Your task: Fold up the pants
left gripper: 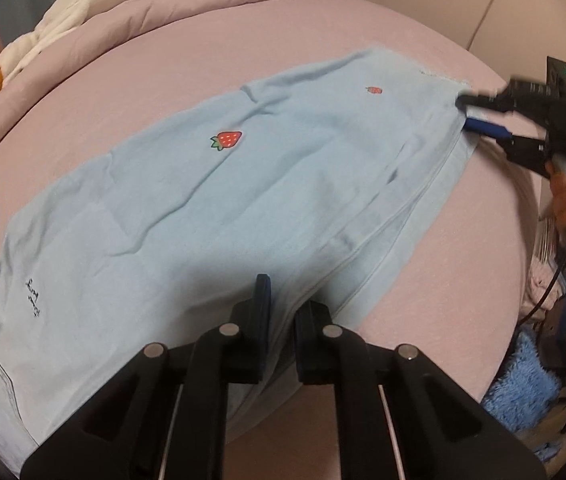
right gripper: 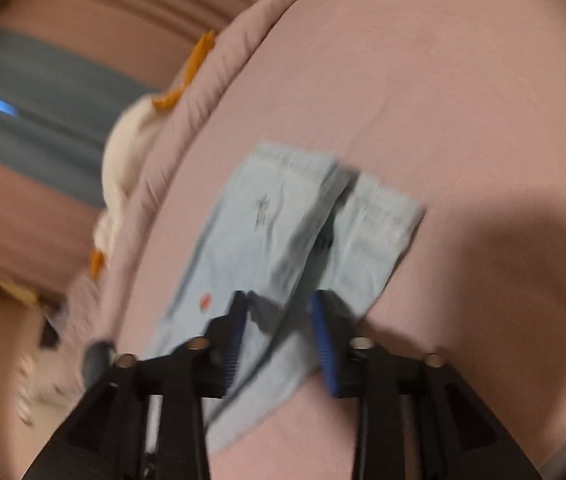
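Left wrist view: light blue pants [left gripper: 187, 200] are seen laid flat along the pink bed [left gripper: 463, 280]; strawberry patch [left gripper: 227, 140] shown; dark script near one end, unreadable.
Right wrist view: blurred; pants ends seen side by side.
Left hand-held gripper [left gripper: 283, 300]: jaws narrowly parted over the fabric; grip cannot be told.
Right hand-held gripper [right gripper: 279, 312]: jaws wide apart, straddling the pants' near edge.
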Action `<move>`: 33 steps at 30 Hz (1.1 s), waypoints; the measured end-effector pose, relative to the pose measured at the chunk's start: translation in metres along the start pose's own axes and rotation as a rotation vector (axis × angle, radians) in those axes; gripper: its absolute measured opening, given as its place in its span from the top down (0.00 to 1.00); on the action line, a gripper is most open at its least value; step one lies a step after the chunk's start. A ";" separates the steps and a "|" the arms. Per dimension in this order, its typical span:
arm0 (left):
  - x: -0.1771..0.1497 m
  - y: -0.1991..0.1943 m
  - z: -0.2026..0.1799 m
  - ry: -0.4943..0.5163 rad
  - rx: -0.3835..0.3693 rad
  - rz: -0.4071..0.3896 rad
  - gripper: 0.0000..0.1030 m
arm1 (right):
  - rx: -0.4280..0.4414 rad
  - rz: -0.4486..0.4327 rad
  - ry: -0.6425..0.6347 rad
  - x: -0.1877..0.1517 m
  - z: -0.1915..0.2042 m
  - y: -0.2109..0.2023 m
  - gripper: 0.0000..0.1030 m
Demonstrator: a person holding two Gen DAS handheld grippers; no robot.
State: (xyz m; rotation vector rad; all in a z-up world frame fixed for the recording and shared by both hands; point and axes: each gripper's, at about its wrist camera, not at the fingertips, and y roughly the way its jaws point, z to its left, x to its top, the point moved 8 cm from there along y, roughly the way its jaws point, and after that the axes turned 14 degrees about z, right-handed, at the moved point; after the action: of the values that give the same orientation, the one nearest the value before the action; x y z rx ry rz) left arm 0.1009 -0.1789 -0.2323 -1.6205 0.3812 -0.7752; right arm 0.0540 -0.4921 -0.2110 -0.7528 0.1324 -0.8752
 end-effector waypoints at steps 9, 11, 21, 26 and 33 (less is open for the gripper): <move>-0.004 -0.012 -0.008 0.110 0.032 -0.030 0.95 | -0.064 0.003 -0.084 0.019 0.025 0.017 0.96; -0.006 -0.019 -0.011 0.134 0.032 -0.050 0.95 | -0.095 -0.014 -0.113 0.016 0.032 0.004 0.96; -0.012 -0.011 -0.006 0.140 0.085 -0.012 0.79 | -0.296 0.031 -0.126 0.016 0.000 0.006 0.80; -0.030 -0.050 0.017 0.033 -0.033 -0.088 0.44 | -0.425 -0.111 -0.295 0.015 0.034 -0.019 0.63; -0.043 -0.054 0.098 -0.269 -0.052 -0.136 0.46 | -0.282 0.155 -0.812 -0.081 0.132 0.074 0.74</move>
State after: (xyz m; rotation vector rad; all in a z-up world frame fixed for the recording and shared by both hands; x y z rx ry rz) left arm 0.1261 -0.0683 -0.1959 -1.7870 0.1000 -0.6406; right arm 0.1015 -0.3308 -0.1769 -1.2912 -0.4102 -0.3552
